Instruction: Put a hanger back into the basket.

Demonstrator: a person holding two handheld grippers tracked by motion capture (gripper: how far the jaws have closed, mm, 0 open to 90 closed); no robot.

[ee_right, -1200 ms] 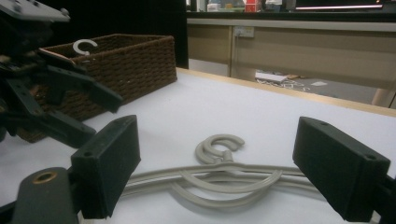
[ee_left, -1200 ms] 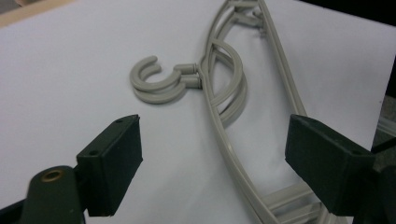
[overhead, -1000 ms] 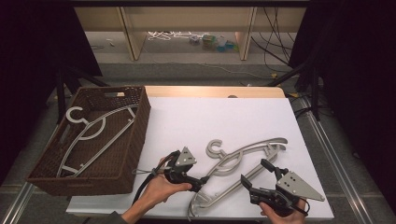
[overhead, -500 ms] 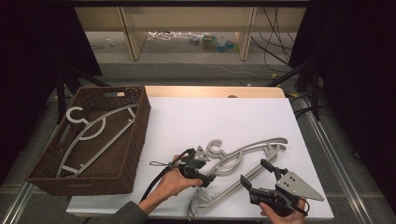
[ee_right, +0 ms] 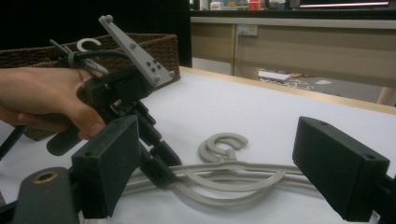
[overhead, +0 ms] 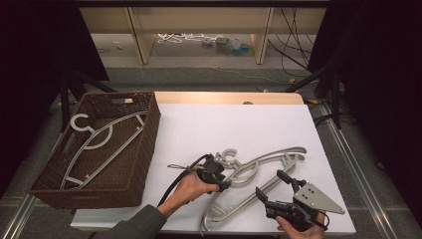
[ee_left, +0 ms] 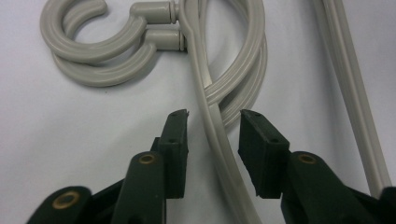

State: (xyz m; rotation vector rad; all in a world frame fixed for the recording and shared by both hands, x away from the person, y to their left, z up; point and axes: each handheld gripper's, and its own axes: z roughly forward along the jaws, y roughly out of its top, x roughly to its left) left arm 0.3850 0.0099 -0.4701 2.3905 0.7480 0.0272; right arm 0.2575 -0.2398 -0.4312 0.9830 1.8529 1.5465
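Two grey plastic hangers [overhead: 259,169] lie stacked on the white table [overhead: 224,124], hooks [ee_left: 88,46] together. My left gripper [overhead: 225,183] is low over them just below the hooks. It is open, its jaws straddling one arm bar [ee_left: 215,126] of the top hanger without closing on it. The right gripper view shows that same left gripper [ee_right: 159,161] nose-down on the hangers [ee_right: 224,182], held in a hand [ee_right: 42,102]. My right gripper [overhead: 270,184] hovers near the table's front edge, wide open and holding nothing, pointing at the hangers' lower bar.
A brown wicker basket [overhead: 149,129] at the left of the table holds more grey hangers [overhead: 94,144]. The far half of the white table is bare. Shelving and cables lie beyond the table's wooden back edge [overhead: 224,97].
My left gripper has moved right and forward onto the hangers, its jaws now astride the top hanger's arm. The right gripper has stayed in place.
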